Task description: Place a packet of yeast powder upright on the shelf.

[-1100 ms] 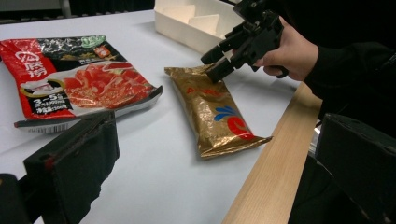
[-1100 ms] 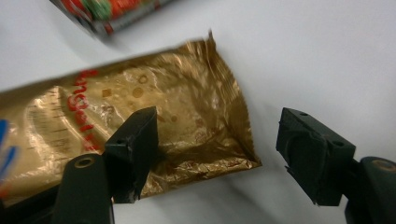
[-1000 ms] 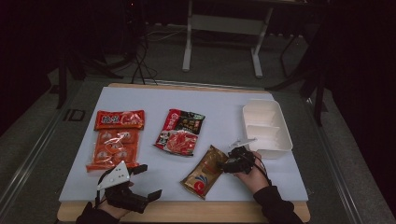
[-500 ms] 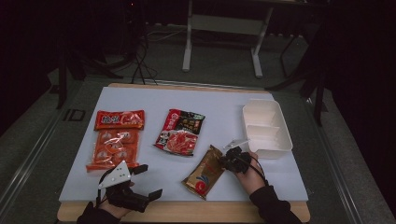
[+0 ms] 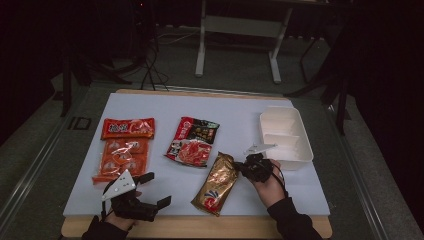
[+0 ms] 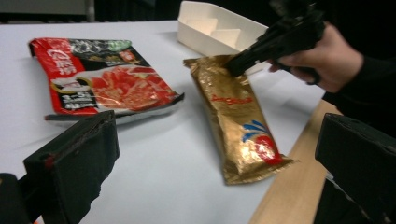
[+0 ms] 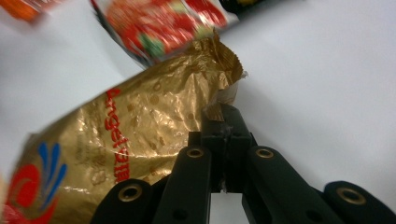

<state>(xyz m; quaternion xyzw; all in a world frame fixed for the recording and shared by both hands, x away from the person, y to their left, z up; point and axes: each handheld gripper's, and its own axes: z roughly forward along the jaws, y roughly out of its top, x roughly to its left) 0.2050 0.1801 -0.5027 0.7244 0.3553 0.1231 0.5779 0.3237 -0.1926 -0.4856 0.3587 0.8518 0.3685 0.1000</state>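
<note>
A gold snack packet [image 5: 217, 184] lies lengthwise near the table's front edge, right of centre. My right gripper [image 5: 241, 167] is shut on the packet's far right corner. In the right gripper view the crimped gold edge [image 7: 219, 95] is pinched between the jaws, which have just been closing on it. The left gripper view shows that end of the packet [image 6: 238, 121] raised a little off the white mat. My left gripper [image 5: 159, 188] rests open at the front left, nothing between its jaws.
A red and black food packet [image 5: 192, 142] lies mid-table. An orange packet [image 5: 122, 150] with several sachets lies at the left. A white divided tray [image 5: 286, 139] stands right behind my right hand. The wooden table edge [image 5: 200, 227] runs along the front.
My right gripper has closed on the gold packet's far corner and risen slightly, lifting that end. The left gripper has stayed put.
</note>
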